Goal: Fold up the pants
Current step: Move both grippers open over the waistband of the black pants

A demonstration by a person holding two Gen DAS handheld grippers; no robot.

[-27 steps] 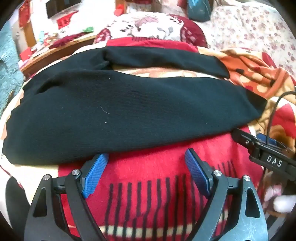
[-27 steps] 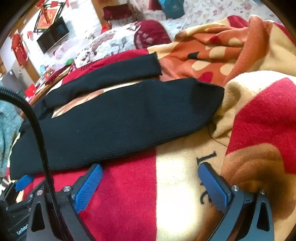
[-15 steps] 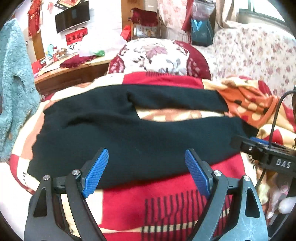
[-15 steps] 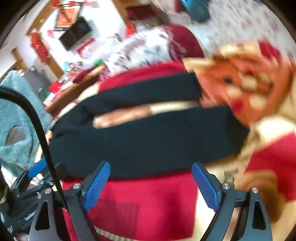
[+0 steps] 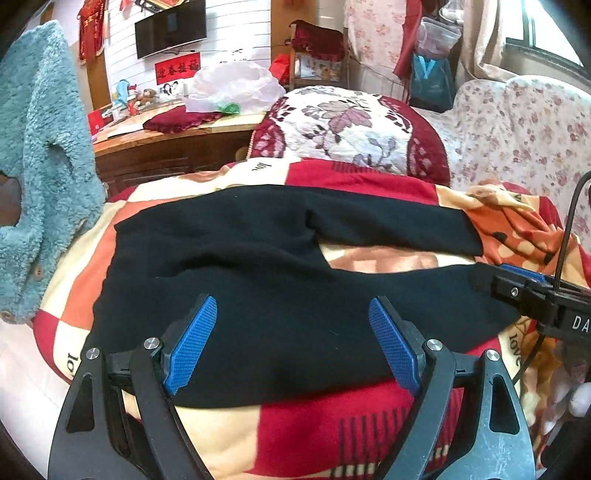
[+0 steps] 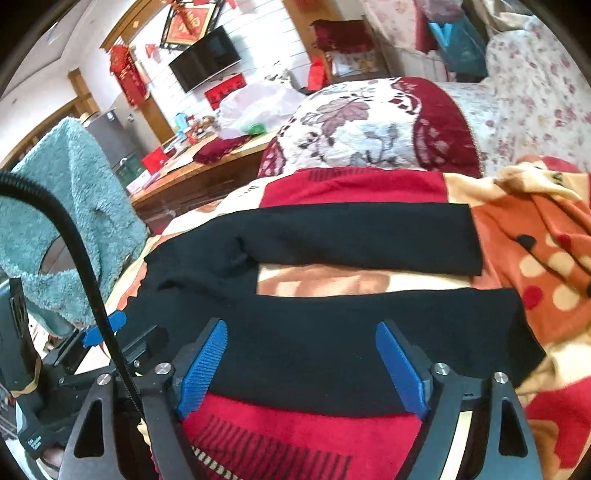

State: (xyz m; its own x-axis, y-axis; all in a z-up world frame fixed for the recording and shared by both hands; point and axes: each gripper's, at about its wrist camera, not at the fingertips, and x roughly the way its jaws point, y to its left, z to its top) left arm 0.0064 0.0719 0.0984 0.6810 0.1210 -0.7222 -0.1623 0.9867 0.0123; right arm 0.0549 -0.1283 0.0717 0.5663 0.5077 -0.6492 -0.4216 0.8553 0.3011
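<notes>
Far left: teal fleece jacket (image 5: 35,155) hanging at the bed's edge, w/ a wooden desk (image 5: 166,147) behind it and a TV (image 5: 170,27) on the wall.

Centre: black pants (image 5: 280,280) spread flat on a red/cream/orange patterned blanket (image 5: 332,435). Waist end to the left, both legs running right w/ a strip of blanket showing between them. Far leg ends shorter; near leg reaches further right.

Left gripper (image 5: 291,347) wide open, nothing between its blue pads, hovering over the near edge of the pants around the hip/thigh part. Contact w/ cloth: can't tell.

Right gripper (image 6: 301,367) also wide open, empty, over the near leg further toward the cuff; near hem of the leg runs between its pads.

Behind the pants: floral pillow w/ dark red border (image 6: 369,129). Right: crumpled orange part of the blanket beside the cuffs, and a flowered sofa cover (image 5: 524,129) beyond.
</notes>
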